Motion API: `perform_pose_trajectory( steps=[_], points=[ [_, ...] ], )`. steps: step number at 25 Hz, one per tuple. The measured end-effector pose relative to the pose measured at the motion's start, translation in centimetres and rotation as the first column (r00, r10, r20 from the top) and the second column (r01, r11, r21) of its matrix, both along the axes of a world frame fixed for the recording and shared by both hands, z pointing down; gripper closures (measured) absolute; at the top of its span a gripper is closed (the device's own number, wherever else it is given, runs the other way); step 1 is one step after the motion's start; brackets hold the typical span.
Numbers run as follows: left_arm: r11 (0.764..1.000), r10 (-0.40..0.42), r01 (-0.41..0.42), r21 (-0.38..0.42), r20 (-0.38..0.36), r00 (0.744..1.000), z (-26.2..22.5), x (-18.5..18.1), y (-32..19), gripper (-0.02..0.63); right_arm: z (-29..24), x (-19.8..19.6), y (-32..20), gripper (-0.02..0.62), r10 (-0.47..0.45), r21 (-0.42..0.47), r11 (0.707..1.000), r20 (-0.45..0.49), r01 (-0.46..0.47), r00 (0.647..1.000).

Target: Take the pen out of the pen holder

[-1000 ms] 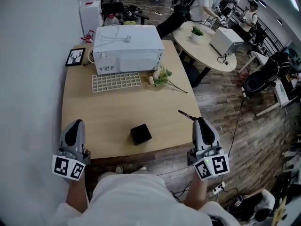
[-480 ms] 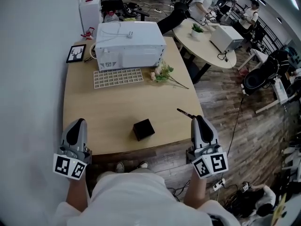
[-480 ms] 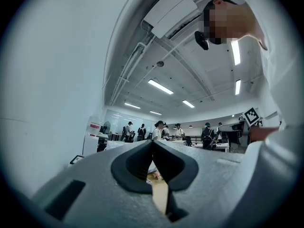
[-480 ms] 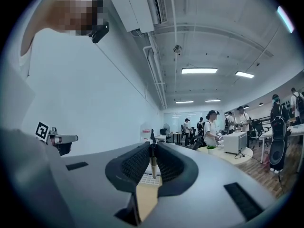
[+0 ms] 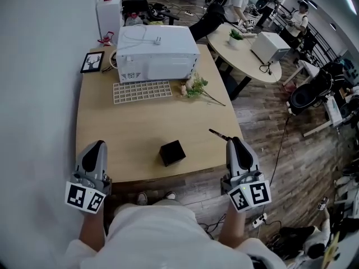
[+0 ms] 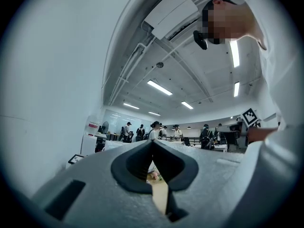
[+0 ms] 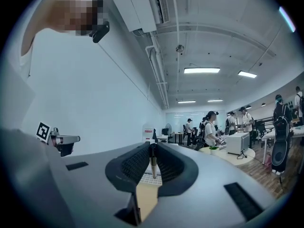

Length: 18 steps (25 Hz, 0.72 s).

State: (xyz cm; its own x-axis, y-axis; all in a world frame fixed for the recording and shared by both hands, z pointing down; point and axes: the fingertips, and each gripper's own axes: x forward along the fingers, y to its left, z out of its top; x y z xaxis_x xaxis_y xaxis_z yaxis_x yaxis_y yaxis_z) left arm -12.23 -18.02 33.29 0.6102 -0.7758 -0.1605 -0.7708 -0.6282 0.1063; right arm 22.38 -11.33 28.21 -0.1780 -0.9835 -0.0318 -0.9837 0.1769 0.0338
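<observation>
Nearest the person, the left gripper [image 5: 99,145] hangs at the table's [image 5: 129,122] near left edge with its jaws clenched together on nothing, so it offers no backup if anything slips. On the other side, the right gripper [image 5: 230,141] is clamped on the pen [image 5: 217,134], which is already clear of the pen holder [image 5: 171,152] and sticks out ahead of the jaws toward the tabletop. The right gripper view shows the pen as a thin shaft pinched between the ribbed pads near their tips, and that is the main risk as I judge it. A narrow, round body held close to one end can pivot or slide out if the hand swings or the grip eases. This gripper sits just at the table's near right corner, so a dropped pen could roll off onto the wood floor [image 5: 263,144] rather than stay on the top. The pen holder, a small black cube, stands alone between the two grippers and close to the near edge. It looks light, and a careless sweep of either gripper could knock it over or push it off. Further back, the sprig of flowers [image 5: 193,88], the white grid tray [image 5: 142,91] and the white appliance [image 5: 157,52] lie well apart from the pen. They would matter only if the pen is carried far forward to be set down.
</observation>
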Motion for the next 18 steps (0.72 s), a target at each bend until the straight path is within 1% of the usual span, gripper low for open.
perform_pose_trajectory(
  steps=[5,18],
  points=[
    [1.000,-0.013,0.013,-0.009,0.001,1.000,0.1,-0.7,0.6,0.594,-0.2,-0.7,0.1,0.549,-0.018,0.000,1.000,-0.007,0.018,1.000],
    [1.000,-0.005,0.005,-0.022,-0.003,1.000,0.7,0.2,1.4,0.594,0.3,-0.9,0.9,0.551,-0.039,-0.009,0.999,-0.013,0.039,0.999]
  ],
)
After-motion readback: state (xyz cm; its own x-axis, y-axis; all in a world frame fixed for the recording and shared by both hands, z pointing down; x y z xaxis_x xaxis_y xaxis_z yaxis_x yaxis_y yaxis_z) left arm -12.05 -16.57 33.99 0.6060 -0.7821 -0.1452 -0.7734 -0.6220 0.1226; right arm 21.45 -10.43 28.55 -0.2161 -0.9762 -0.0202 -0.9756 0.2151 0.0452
